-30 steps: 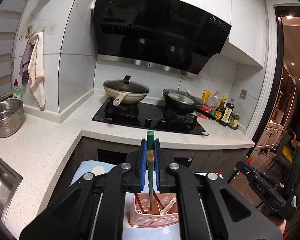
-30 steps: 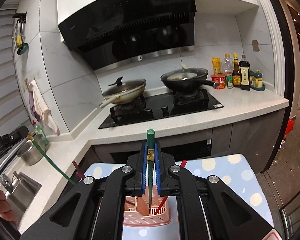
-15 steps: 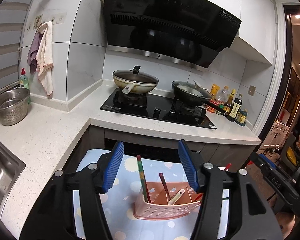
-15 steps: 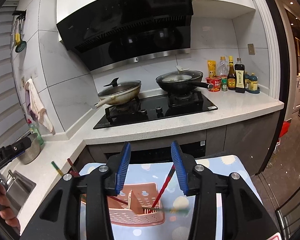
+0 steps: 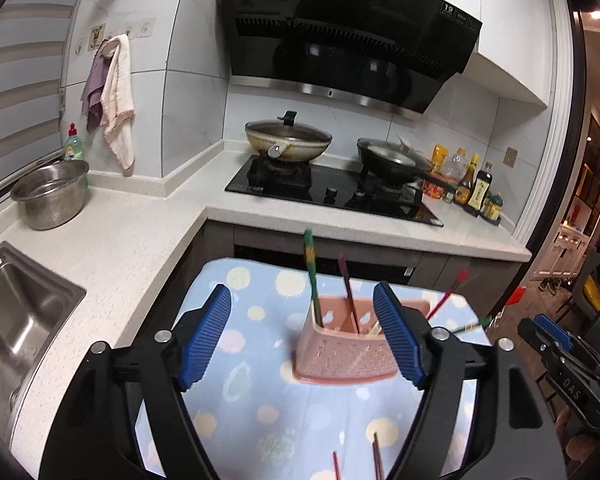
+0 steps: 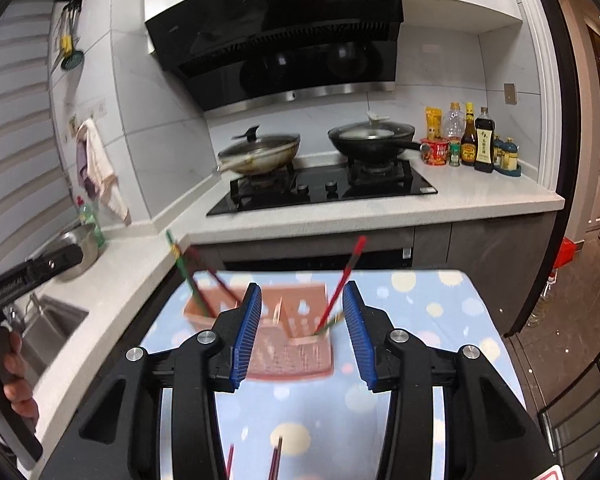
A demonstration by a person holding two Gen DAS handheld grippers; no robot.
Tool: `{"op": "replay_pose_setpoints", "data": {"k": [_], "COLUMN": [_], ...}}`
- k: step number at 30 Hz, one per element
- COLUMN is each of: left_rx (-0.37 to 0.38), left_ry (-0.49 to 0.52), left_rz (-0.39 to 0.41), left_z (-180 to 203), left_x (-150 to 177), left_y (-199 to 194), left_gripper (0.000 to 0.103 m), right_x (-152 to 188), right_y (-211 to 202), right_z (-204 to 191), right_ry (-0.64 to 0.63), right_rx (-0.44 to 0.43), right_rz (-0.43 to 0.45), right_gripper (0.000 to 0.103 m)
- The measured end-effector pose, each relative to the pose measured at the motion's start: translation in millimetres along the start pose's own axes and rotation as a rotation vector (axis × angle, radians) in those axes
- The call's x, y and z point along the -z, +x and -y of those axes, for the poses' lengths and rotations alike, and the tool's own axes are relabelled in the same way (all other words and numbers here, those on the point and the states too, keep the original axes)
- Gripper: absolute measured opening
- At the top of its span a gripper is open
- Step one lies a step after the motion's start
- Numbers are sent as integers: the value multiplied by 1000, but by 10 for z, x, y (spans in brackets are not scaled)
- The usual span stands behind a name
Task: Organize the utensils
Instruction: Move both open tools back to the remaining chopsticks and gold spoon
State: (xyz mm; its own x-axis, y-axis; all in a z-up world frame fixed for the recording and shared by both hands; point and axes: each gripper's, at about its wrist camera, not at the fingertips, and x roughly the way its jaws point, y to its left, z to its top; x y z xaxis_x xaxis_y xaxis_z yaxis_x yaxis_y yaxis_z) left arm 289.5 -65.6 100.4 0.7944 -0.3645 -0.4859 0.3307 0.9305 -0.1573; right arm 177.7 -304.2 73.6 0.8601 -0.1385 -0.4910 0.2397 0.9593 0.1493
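Left wrist view, left tongs (image 5: 306,336) just spreading, empty, pink caddy (image 5: 342,354) mid-table, right tongs (image 6: 300,334) parted, empty.

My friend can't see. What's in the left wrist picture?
A pink plastic utensil caddy stands on a blue dotted cloth, holding a green chopstick and a dark red chopstick. The left gripper frames it, jaws open and empty.

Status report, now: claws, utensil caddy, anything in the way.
Left claw open, empty, jaws just been opening. Right claw open, empty. Pink caddy holds green chopstick and red ones. Two chopsticks loose on the cloth. Nothing blocking.
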Motion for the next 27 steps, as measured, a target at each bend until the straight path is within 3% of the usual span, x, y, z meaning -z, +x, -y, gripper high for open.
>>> {"op": "replay_pose_setpoints", "data": {"k": [6,18,27], "left_rx": [-15,-21,21], "left_ry": [-3,-12,43], "left_rz": [-113,-334,-463], "left_z": [-103,-152,91], "left_x": [578,1905,2664], "left_y": [-154,-436,-623], "left_gripper": [71,71,71], "right_x": [636,1983,2498], "right_y": [-248,-558,-773], "right_z": [-153,-193,-27], "right_ry": [-38,12,52], "right_rx": [5,27,69], "right_rz": [-91,-313,-395], "right_gripper": [42,42,42]}}
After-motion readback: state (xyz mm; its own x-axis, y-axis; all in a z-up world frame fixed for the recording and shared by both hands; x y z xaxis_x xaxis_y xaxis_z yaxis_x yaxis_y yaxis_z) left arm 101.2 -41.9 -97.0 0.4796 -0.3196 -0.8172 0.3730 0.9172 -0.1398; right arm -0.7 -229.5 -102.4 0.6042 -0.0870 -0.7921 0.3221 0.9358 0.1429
